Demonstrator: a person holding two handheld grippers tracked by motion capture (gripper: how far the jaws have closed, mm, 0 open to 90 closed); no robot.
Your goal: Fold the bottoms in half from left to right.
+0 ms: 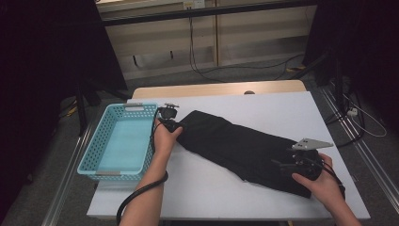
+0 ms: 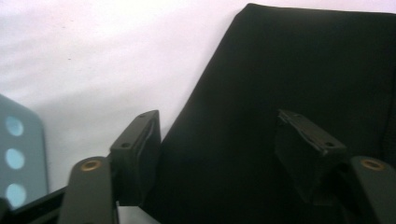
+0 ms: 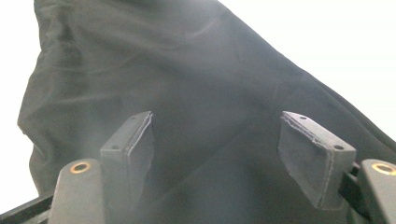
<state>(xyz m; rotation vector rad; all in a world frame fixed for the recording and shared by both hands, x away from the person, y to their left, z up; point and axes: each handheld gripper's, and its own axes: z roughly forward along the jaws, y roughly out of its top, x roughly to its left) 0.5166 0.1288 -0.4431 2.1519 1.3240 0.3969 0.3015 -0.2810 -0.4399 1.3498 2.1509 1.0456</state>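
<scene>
The table carries a white top, and on it a folded black cloth lies flat as a long band. Its long axis runs on a slant, from the far left end near the basket down to the near right end by the table's front right corner. The blue basket stands at the table's left edge, just beside the cloth's far end.

The left gripper sits at that far left end; its fingers stand well apart, one over the cloth's edge by the white top and one over the cloth, pressing on nothing. The right gripper is at the near right end, over the cloth; its fingers gape wide with cloth beneath them, gripping nothing.
</scene>
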